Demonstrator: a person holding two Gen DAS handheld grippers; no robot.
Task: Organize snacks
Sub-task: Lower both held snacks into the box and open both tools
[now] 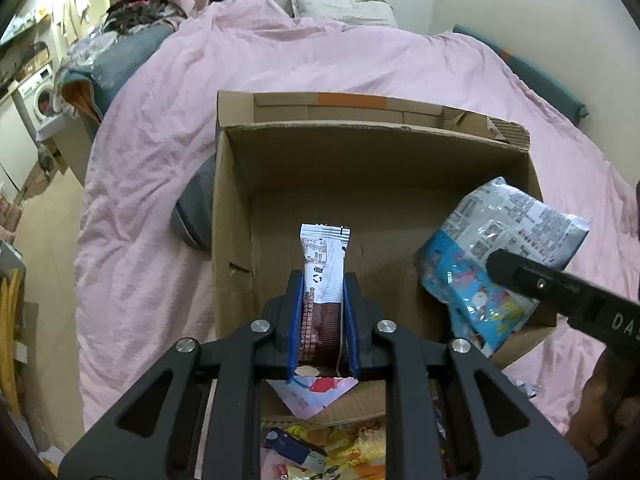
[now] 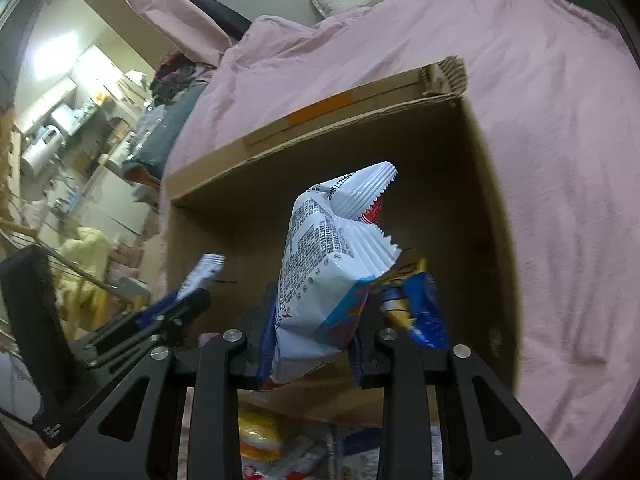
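The left claw [image 1: 323, 312] grips a brown bar [image 1: 324, 280]; the right claw [image 2: 314, 340] grips a blue bag [image 2: 320, 272]. Both hang over the open box [image 1: 236, 208] just ahead. Released together, the snacks may collide or catch the near wall.

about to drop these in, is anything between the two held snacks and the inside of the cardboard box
Nothing visible. The left tongs hold the brown and white bar and the right tongs hold the blue and white bag, both over the open cardboard box; its flaps are folded back and its visible floor looks bare.
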